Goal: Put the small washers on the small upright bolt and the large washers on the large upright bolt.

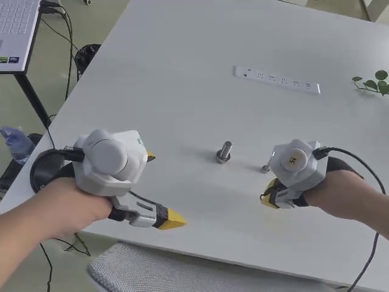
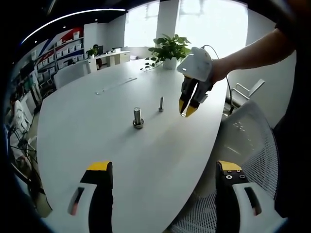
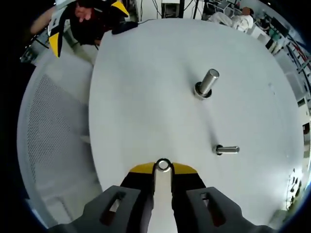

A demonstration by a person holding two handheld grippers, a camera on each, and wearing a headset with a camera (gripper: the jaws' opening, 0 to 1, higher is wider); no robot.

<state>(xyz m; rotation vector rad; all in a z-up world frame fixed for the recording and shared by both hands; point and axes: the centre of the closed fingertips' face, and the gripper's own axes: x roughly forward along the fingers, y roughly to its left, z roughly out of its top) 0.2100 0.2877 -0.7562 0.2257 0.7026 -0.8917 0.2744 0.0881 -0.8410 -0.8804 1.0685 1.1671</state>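
Left gripper (image 1: 160,188) and right gripper (image 2: 187,108) are chunky white shells with yellow-tipped black jaws. Black cables (image 1: 364,167) hang off both, and the right one's got a tiny orange marking on top.

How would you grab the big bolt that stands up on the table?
I'd grip the big bolt by its round shaft, above the wider base. It stands upright, so come in level from the side, jaws either side of it. The left gripper is open; the right gripper is shut on a washer.

Large bolt (image 1: 224,151), small bolt (image 1: 266,166) upright; washer (image 3: 159,165) in right gripper (image 3: 164,168).
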